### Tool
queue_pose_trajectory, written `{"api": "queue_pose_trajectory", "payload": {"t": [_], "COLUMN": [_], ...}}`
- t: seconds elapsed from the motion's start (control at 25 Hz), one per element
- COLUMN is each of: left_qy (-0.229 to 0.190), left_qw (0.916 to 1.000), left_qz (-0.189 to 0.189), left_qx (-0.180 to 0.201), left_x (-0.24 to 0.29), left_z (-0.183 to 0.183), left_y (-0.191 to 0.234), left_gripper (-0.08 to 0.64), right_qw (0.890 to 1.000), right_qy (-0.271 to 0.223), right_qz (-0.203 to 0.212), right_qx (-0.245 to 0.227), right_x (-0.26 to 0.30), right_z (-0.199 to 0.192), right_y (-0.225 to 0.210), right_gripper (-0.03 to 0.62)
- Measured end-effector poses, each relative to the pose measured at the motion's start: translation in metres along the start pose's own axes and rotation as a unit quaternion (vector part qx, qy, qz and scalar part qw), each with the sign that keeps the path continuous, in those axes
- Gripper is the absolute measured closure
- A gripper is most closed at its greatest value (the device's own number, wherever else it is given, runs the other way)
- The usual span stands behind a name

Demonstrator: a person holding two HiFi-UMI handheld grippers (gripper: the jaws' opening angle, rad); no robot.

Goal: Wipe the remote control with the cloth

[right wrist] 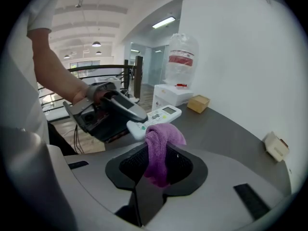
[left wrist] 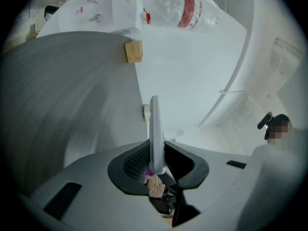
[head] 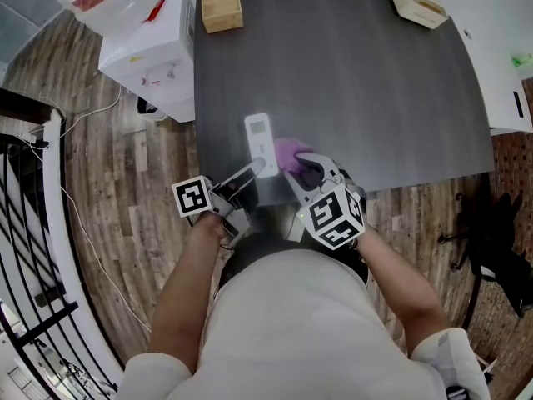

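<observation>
The left gripper has its jaws pinched on the near end of the white remote control, which shows edge-on between them in the left gripper view. The remote's far end reaches out over the near part of the dark grey counter, with its button face turned towards the right gripper. That gripper's jaws are clamped on a bunched purple cloth, whose folded top sticks out beyond the jaw tips just beside the remote's right edge; I cannot tell whether the two touch. At the counter's far edge sit a cardboard box and a pale wooden box, well apart.
</observation>
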State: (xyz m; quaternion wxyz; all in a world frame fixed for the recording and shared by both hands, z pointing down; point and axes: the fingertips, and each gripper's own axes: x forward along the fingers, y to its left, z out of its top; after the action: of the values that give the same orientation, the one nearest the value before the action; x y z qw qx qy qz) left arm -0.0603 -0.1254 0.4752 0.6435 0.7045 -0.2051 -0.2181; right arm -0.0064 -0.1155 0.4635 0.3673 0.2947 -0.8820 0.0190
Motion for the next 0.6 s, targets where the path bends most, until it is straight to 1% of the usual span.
{"api": "queue_pose_trajectory", "payload": {"t": [0.08, 0.16, 0.2, 0.24, 0.32, 0.36, 0.4, 0.44, 0.48, 0.52, 0.56, 0.6], "left_qy": [-0.006, -0.010, -0.013, -0.017, -0.023, -0.020, -0.012, 0.002, 0.023, 0.052, 0.091, 0.134], "left_qw": [0.9998, 0.9992, 0.9987, 0.9981, 0.9974, 0.9970, 0.9960, 0.9932, 0.9859, 0.9704, 0.9419, 0.8981], "left_qz": [0.017, 0.039, 0.050, 0.059, 0.069, 0.074, 0.083, 0.101, 0.130, 0.169, 0.217, 0.266], "left_qx": [0.003, 0.005, 0.003, 0.000, 0.002, 0.012, 0.029, 0.059, 0.103, 0.164, 0.240, 0.324], "left_x": [-0.002, -0.004, -0.005, -0.006, -0.007, -0.006, -0.005, -0.004, -0.005, -0.007, -0.010, -0.013], "left_z": [0.001, 0.002, 0.003, 0.004, 0.007, 0.007, 0.007, 0.006, 0.004, 0.002, -0.001, -0.003], "left_y": [0.006, 0.014, 0.019, 0.023, 0.028, 0.030, 0.031, 0.033, 0.036, 0.042, 0.049, 0.056], "left_gripper": [0.465, 0.465, 0.465, 0.465, 0.465, 0.465, 0.465, 0.465, 0.465, 0.465, 0.465, 0.465], "right_qw": [1.000, 0.999, 0.998, 0.996, 0.989, 0.985, 0.983, 0.984, 0.986, 0.989, 0.992, 0.995], "right_qy": [0.015, 0.031, 0.038, 0.044, 0.049, 0.049, 0.050, 0.052, 0.053, 0.055, 0.057, 0.059], "right_qz": [0.006, 0.022, 0.040, 0.067, 0.137, 0.164, 0.175, 0.172, 0.158, 0.137, 0.111, 0.080], "right_qx": [-0.014, -0.024, -0.026, -0.026, -0.021, -0.015, -0.010, -0.005, 0.000, 0.006, 0.009, 0.008], "right_x": [-0.004, -0.007, -0.008, -0.009, -0.013, -0.015, -0.017, -0.018, -0.019, -0.021, -0.022, -0.023], "right_z": [-0.007, -0.017, -0.021, -0.026, -0.033, -0.035, -0.037, -0.038, -0.039, -0.039, -0.038, -0.037], "right_y": [0.012, 0.027, 0.037, 0.050, 0.078, 0.087, 0.090, 0.085, 0.076, 0.062, 0.046, 0.029], "right_gripper": [0.489, 0.489, 0.489, 0.489, 0.489, 0.489, 0.489, 0.489, 0.489, 0.489, 0.489, 0.489]}}
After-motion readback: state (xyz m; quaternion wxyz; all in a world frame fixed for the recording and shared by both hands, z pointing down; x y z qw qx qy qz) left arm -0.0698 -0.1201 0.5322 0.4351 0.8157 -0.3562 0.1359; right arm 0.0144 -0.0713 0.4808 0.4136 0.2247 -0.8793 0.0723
